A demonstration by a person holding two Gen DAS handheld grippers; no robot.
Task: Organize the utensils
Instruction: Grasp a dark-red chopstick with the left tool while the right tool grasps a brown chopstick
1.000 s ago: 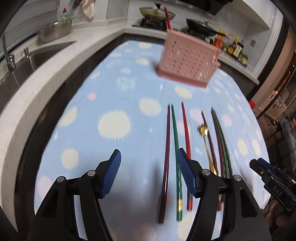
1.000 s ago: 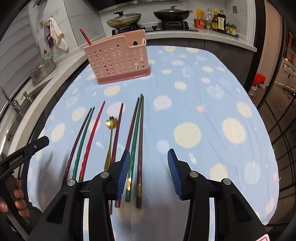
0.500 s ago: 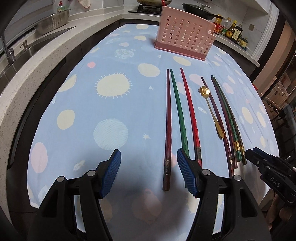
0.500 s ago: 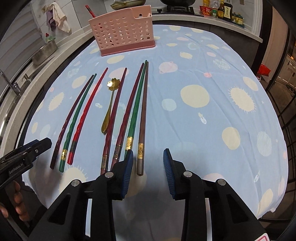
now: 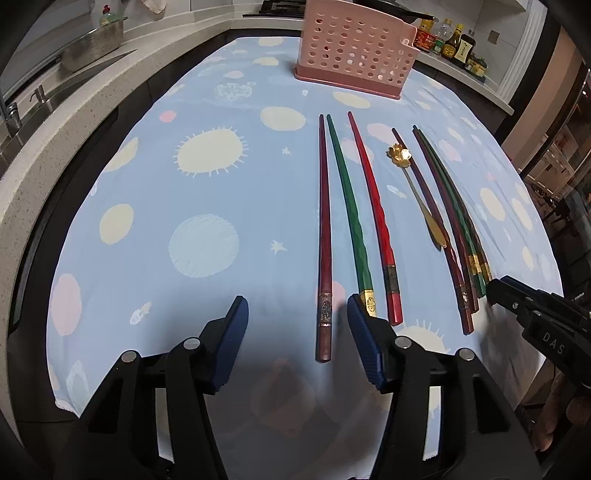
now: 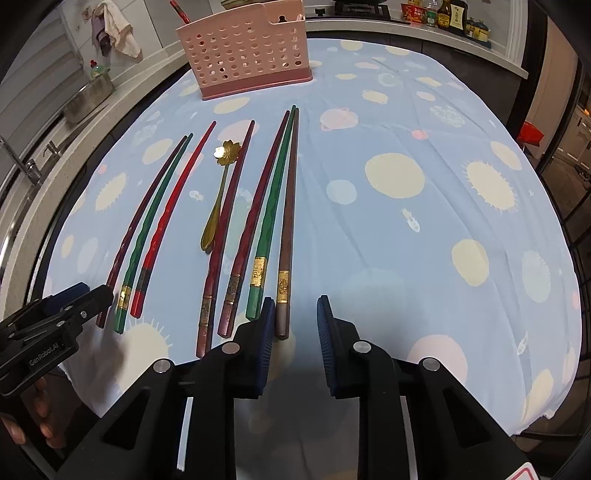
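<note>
Now left gripper [image 5: 295, 332] open around dark red stick [image 5: 324, 236]; right gripper [image 6: 293, 325] closing, nothing inside, beside brown stick [image 6: 288, 206]. Pink basket [image 6: 245, 55] waits behind.

Light blue cloth [image 5: 229, 206] with pale yellow, pink and white spots covers the counter. Speckled pale worktop [image 5: 70, 122] runs along one side, sink tap [image 5: 11, 114] at its edge. Steel pot [image 5: 92, 44] stands further back. Sauce bottles [image 6: 450, 14] line the far worktop. Towel [image 6: 118, 33] hangs on the wall.
</note>
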